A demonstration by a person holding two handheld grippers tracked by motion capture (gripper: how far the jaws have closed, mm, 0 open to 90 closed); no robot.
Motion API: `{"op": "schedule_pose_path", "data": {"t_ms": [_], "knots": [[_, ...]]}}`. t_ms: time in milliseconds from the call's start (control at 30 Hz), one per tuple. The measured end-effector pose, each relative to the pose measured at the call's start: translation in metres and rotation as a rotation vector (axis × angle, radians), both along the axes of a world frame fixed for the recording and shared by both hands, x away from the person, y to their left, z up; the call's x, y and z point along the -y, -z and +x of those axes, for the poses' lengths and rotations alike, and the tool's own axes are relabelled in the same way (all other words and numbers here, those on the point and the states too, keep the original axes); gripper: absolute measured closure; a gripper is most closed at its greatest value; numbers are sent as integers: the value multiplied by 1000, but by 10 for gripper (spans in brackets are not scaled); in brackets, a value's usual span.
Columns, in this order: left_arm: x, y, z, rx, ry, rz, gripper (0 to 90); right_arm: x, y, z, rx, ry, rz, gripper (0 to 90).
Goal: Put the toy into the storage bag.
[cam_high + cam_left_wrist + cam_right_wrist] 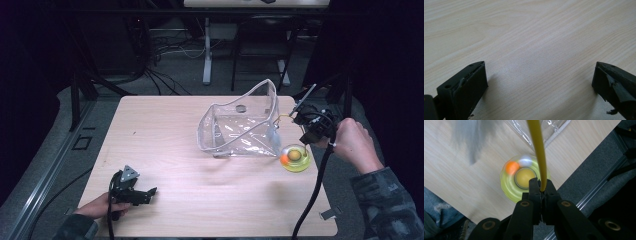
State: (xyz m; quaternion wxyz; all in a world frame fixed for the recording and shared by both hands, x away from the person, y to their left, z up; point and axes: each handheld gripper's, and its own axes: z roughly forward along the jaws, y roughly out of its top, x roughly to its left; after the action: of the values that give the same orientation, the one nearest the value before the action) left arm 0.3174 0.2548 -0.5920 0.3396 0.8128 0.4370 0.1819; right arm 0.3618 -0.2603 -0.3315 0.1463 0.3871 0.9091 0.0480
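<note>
A clear plastic pouch point(240, 127) stands open on the wooden table point(175, 150), right of centre. Just to its right lies a round yellow-green dish point(295, 158) with an orange ball and a pale ball in it. My right gripper point(296, 118) hovers above the dish point(524, 178), shut on a thin yellow stick point(537, 145). The stick reaches toward the pouch point(544, 127) and ends in a blurred grey part point(466, 137). My left gripper point(150, 191) rests low at the table's front left. In the left gripper view it point(540, 82) is open, with bare wood between its jaws.
The table's right edge runs close beside the dish, with dark floor point(599, 170) and a metal rail beyond it. Desk legs and cables point(207, 55) stand behind the table. A cable point(312, 195) trails from the right gripper across the table's front right.
</note>
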Motion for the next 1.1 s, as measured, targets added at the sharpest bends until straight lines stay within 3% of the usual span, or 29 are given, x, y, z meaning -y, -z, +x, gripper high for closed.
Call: {"op": "schedule_pose_path", "data": {"t_ms": [800,1100], "knots": [[0,-1,0,-8,6,3,0,3,-25,23,2,6,-9,878],[0,-1,0,-8,6,3,0,9,-34,30,4,38,-20,878]]}}
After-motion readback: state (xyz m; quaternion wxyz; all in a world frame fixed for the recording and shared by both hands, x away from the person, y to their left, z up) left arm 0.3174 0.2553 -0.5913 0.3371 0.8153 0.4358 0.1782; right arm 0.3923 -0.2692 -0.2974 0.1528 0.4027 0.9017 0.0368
